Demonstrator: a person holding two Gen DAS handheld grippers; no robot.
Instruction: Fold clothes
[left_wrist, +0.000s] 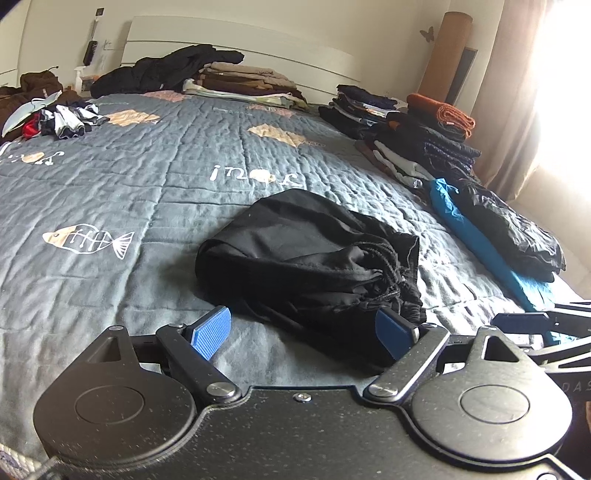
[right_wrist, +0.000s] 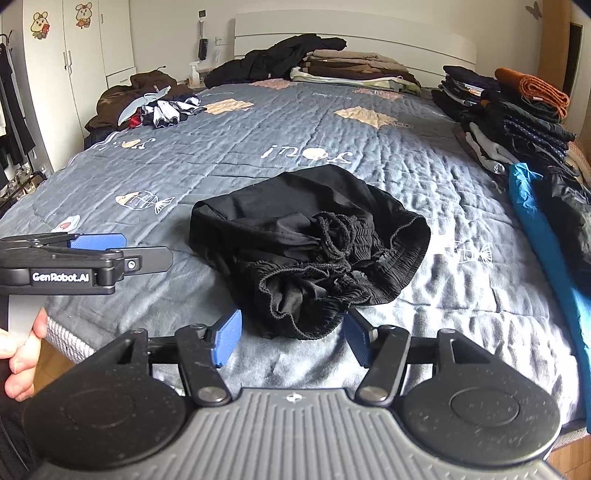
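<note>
Item: black shorts (right_wrist: 310, 247), bunched in a loose heap near the front edge of the grey quilt (right_wrist: 258, 140), waistband and drawstring (right_wrist: 332, 229) uppermost, not yet laid flat. My left gripper (left_wrist: 306, 332) stands wide open and holds nothing; its right-hand pad sits against the near hem. My right gripper (right_wrist: 291, 339) is about half open, also empty, the hem just ahead between the pads. Risks, as I judge them: pinching several layers together, so the heap lifts as a lump; snagging the cord; dragging quilt with the cloth; nudging the blue garment (right_wrist: 535, 221) and folded stacks (right_wrist: 517, 122) beside.
</note>
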